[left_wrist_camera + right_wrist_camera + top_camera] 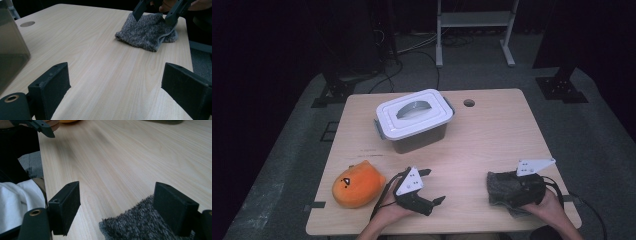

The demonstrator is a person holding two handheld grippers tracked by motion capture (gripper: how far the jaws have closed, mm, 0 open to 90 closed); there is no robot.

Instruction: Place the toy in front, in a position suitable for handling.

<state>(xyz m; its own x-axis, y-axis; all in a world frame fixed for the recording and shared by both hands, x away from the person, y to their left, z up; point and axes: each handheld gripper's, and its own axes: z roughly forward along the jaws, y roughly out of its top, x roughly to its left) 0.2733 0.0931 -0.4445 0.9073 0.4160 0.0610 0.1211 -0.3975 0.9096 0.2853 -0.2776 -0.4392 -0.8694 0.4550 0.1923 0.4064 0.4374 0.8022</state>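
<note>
Tabletop from above holds a lidded box [414,120]; both gripper views show spread, empty jaws by the grey cloth [147,33].

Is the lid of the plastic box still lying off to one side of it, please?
No, the white lid sits on top of the plastic box.

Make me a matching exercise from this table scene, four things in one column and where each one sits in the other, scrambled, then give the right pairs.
Things:
1. orange plush toy
2. grey knitted cloth
3. lidded plastic box
4. left gripper

Places:
A. far middle of the table
B. near right corner, under the right gripper
C. near left corner
D. near edge, between the toy and the cloth, jaws open over bare wood

Pairs: 1-C, 2-B, 3-A, 4-D
</note>
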